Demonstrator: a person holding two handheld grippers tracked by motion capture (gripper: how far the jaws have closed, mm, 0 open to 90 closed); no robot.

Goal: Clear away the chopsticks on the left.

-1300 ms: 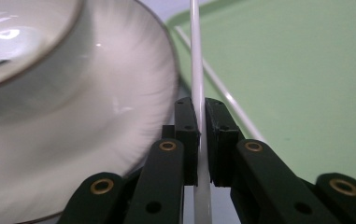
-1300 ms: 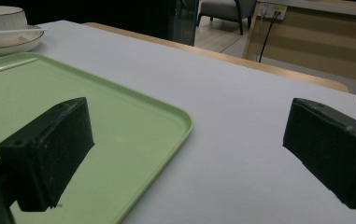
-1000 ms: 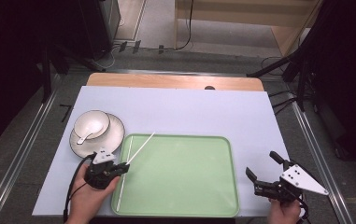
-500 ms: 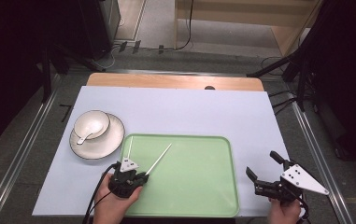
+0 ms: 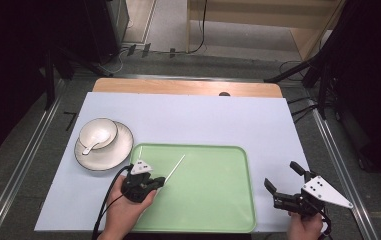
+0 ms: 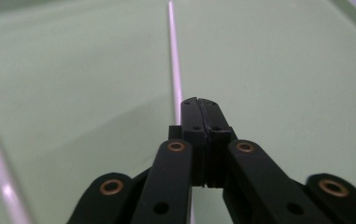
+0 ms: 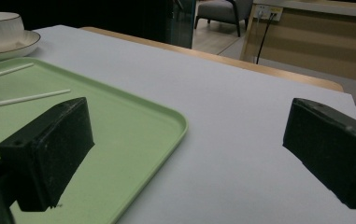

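A white chopstick lies slanted over the green tray, its near end pinched in the closed jaws of the left gripper, low over the tray's left part. A second white stick shows at the tray's left rim. A white cup with a spoon sits on a saucer just left of the tray. The right gripper, jaws wide open and empty, rests beside the tray's right edge on the pale table sheet

Left gripper, held in the left hand, has jaws pressed together. Right gripper, held low at right, has jaws spread wide.
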